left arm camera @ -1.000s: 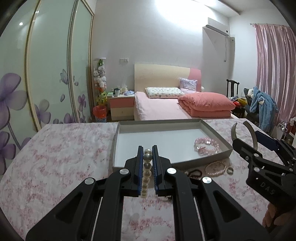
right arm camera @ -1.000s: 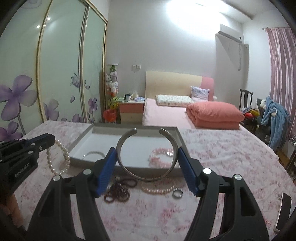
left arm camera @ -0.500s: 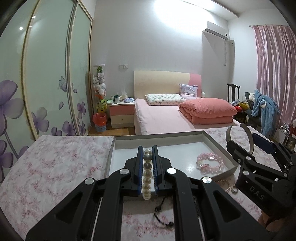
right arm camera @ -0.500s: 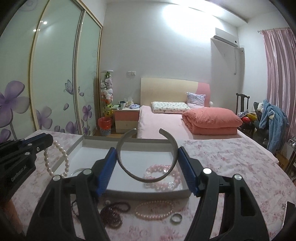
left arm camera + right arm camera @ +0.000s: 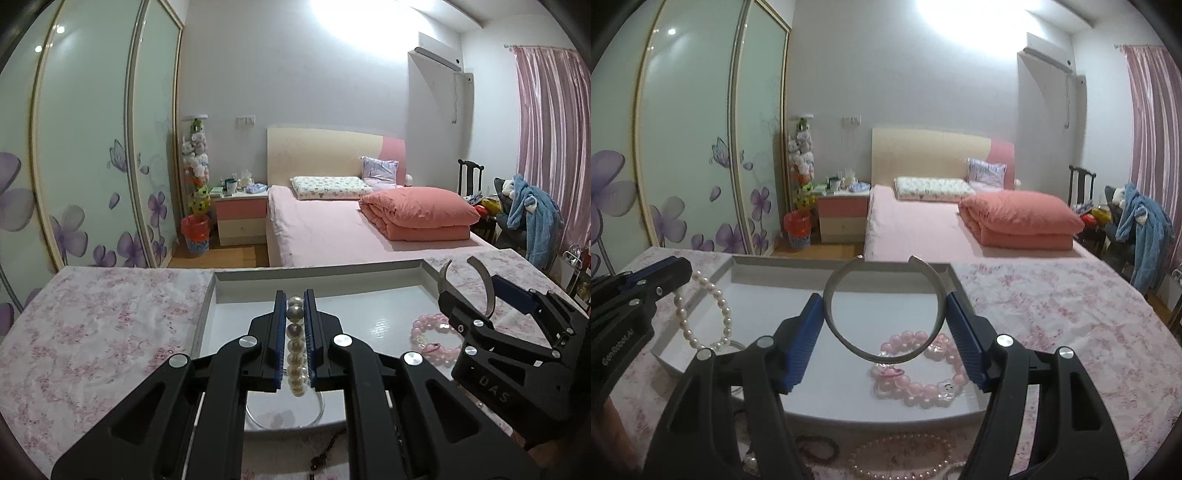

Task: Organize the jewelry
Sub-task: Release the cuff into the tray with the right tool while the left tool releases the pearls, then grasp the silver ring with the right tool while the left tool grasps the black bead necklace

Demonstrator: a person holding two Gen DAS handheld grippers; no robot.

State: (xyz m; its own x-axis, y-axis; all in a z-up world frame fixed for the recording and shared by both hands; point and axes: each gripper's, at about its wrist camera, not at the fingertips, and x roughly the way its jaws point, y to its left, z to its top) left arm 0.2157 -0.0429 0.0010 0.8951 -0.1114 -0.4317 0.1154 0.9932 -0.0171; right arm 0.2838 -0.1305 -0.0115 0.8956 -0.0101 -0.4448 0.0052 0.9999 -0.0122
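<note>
In the white tray (image 5: 701, 360) only a pink bead bracelet (image 5: 919, 373) lies; left jaws pinch the pearl bracelet (image 5: 295, 347), right jaws clamp the silver cuff (image 5: 882, 314), both above it, several beaded strands (image 5: 897, 456) left on the tabletop.

Place: a home bedroom.
Bed: pink sheets, cream-and-pink headboard (image 5: 332, 151), folded salmon quilt (image 5: 421, 218), centre of the frame.
Storage: sliding wardrobe doors (image 5: 92, 155) with purple flowers, left.
Bedside: nightstand (image 5: 242, 218), stacked plush toys (image 5: 195, 166).
Window side: pink curtain (image 5: 550, 129), far right.
Wall: air conditioner (image 5: 439, 59), upper right.
</note>
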